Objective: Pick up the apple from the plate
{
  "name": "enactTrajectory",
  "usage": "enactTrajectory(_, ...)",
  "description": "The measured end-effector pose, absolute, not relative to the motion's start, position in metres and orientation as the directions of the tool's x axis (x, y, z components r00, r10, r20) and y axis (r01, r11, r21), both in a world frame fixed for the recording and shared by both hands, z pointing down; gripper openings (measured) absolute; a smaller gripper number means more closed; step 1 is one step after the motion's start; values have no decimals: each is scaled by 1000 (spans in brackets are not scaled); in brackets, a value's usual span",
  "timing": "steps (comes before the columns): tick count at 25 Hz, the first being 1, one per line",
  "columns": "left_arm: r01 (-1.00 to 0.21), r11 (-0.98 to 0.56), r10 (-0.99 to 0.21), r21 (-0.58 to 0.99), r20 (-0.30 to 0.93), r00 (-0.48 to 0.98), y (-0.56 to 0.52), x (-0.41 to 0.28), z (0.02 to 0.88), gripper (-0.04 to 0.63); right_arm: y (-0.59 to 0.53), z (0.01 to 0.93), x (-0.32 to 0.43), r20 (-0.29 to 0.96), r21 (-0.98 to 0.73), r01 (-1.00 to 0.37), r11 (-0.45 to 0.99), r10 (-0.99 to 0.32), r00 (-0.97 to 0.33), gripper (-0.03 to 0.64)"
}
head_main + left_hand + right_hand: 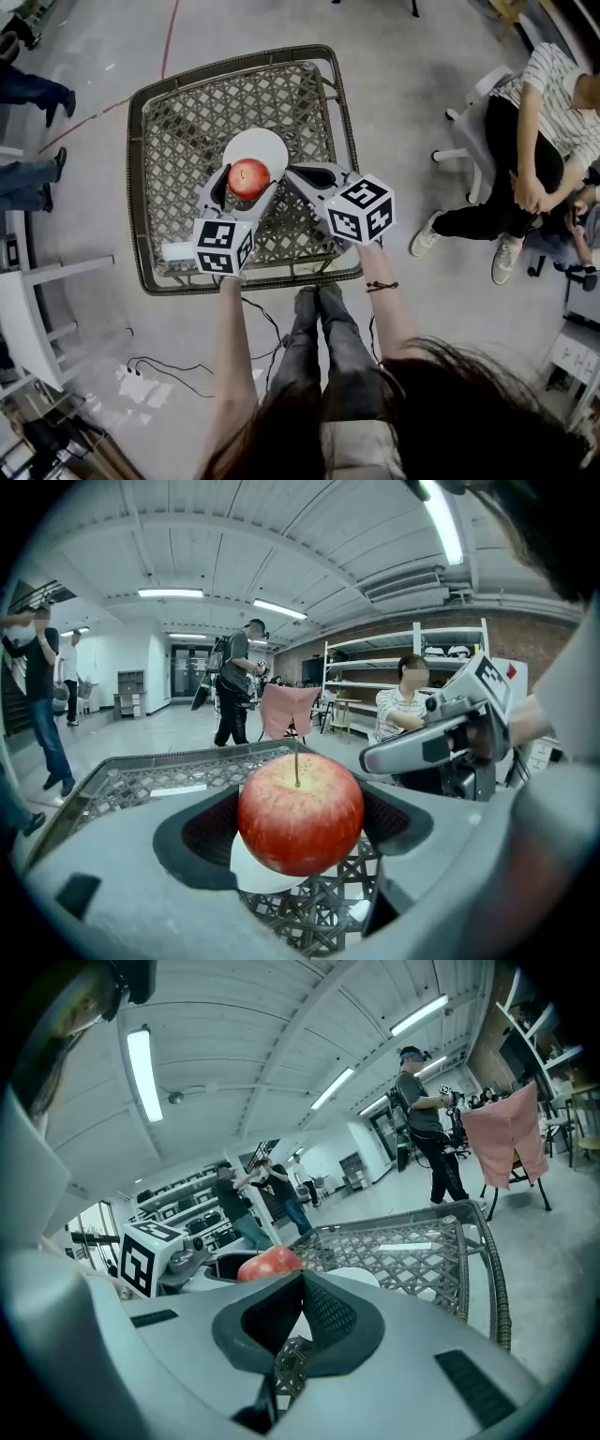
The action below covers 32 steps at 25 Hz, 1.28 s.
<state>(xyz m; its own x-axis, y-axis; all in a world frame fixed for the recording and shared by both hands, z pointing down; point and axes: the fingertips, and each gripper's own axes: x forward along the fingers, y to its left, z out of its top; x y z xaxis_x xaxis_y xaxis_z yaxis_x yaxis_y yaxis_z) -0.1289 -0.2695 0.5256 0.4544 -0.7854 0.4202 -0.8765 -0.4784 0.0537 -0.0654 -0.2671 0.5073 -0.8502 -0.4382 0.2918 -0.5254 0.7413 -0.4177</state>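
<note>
Apple sits between my left gripper's jaws, stem up, over the near edge of the plate.

The left gripper [247, 190] has its dark pads [202, 832] pressed against both sides of the apple [248, 176], so I read it as clamped, not merely around it. The fruit is centred in the gap, with the white plate [263, 142] showing just under and behind it on the wicker table [150, 192]. I cannot tell whether the apple has left the plate. The right gripper [292, 172] lies just beside the apple on its right, its jaws together on nothing. My judgement: a straight lift with the left is what remains.
</note>
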Motion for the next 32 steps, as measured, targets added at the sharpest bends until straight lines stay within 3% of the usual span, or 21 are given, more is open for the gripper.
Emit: enactTrajectory(32, -892, -419, -816, 168, 362, 451, -202, -123, 449, 408, -223, 438, -62, 235, -416, -485, 769, -424, -875, 9)
